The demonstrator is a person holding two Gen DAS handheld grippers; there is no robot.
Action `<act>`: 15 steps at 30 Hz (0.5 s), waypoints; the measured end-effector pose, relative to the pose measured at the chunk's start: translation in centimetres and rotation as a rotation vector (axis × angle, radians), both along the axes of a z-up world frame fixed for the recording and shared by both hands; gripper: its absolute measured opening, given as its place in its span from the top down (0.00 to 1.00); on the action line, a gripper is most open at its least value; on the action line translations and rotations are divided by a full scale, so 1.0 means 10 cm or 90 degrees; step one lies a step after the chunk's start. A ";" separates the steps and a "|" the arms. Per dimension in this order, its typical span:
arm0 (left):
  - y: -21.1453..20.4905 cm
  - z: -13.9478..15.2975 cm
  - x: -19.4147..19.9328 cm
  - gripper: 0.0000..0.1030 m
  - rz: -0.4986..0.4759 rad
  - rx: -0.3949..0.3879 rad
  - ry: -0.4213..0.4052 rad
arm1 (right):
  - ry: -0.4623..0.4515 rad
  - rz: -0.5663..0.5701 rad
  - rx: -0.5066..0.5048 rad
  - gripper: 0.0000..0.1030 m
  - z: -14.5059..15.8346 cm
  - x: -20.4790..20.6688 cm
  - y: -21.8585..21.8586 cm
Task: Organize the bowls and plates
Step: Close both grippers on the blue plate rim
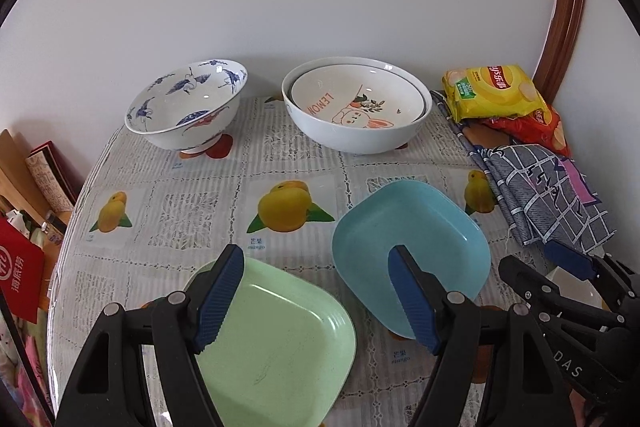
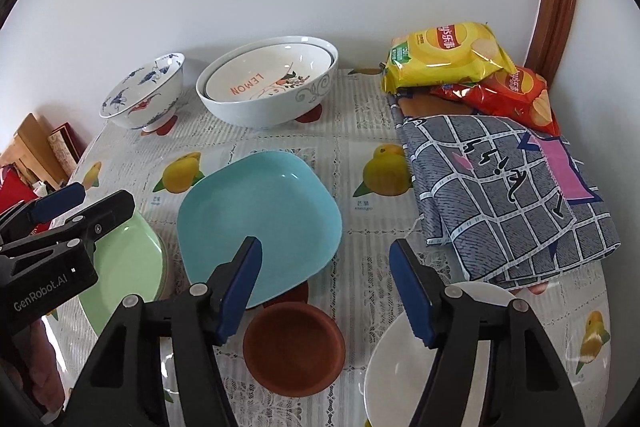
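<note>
A green square plate (image 1: 276, 339) lies at the table's near left, a blue square plate (image 1: 412, 239) right of it. The blue plate (image 2: 260, 223) rests tilted on a small brown dish (image 2: 294, 347). A white plate (image 2: 404, 359) lies near right. At the back stand a blue-and-white crane bowl (image 1: 188, 103) and a large white bowl (image 1: 356, 131) holding a "LEMON" rabbit dish (image 1: 356, 99). My left gripper (image 1: 316, 259) is open above the gap between the green and blue plates. My right gripper (image 2: 324, 251) is open and empty above the brown dish and white plate.
A folded grey checked cloth (image 2: 508, 195) lies on the right side of the table, with yellow (image 2: 444, 55) and red (image 2: 508, 95) chip bags behind it. The wall runs along the back. Boxes and a red bag (image 1: 20, 271) stand off the table's left edge.
</note>
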State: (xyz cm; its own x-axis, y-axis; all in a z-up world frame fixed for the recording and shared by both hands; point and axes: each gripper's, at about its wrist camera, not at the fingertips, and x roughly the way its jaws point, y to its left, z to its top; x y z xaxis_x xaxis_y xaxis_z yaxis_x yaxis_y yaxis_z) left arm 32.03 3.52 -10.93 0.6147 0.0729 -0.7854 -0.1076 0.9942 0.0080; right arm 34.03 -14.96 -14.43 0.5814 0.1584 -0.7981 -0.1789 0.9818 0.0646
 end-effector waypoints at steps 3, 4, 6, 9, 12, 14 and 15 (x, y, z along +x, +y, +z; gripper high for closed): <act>0.02 -0.12 0.13 0.29 -0.005 -0.015 0.015 | 0.022 -0.006 0.000 0.48 -0.12 0.12 0.04; 0.02 -0.15 0.17 0.29 -0.006 -0.016 0.018 | 0.026 -0.008 0.000 0.49 -0.16 0.15 0.05; 0.02 -0.22 0.25 0.29 -0.009 -0.018 0.026 | 0.036 -0.009 -0.002 0.51 -0.22 0.22 0.08; 0.02 -0.33 0.35 0.31 -0.020 -0.025 0.037 | 0.050 -0.009 -0.015 0.55 -0.31 0.31 0.11; 0.05 -0.45 0.44 0.37 -0.021 -0.038 0.052 | 0.059 -0.016 -0.027 0.58 -0.39 0.40 0.12; 0.06 -0.51 0.48 0.38 -0.025 -0.048 0.059 | 0.067 -0.024 -0.028 0.59 -0.44 0.44 0.11; 0.06 -0.53 0.51 0.39 -0.026 -0.049 0.062 | 0.072 -0.026 -0.028 0.59 -0.47 0.46 0.12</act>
State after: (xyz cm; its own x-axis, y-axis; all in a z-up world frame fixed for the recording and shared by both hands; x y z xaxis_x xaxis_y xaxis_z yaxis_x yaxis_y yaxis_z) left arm 37.09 4.07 -16.28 0.5371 -0.0135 -0.8434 -0.0693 0.9958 -0.0601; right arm 38.63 -13.80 -19.13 0.4923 0.1007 -0.8646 -0.1331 0.9903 0.0396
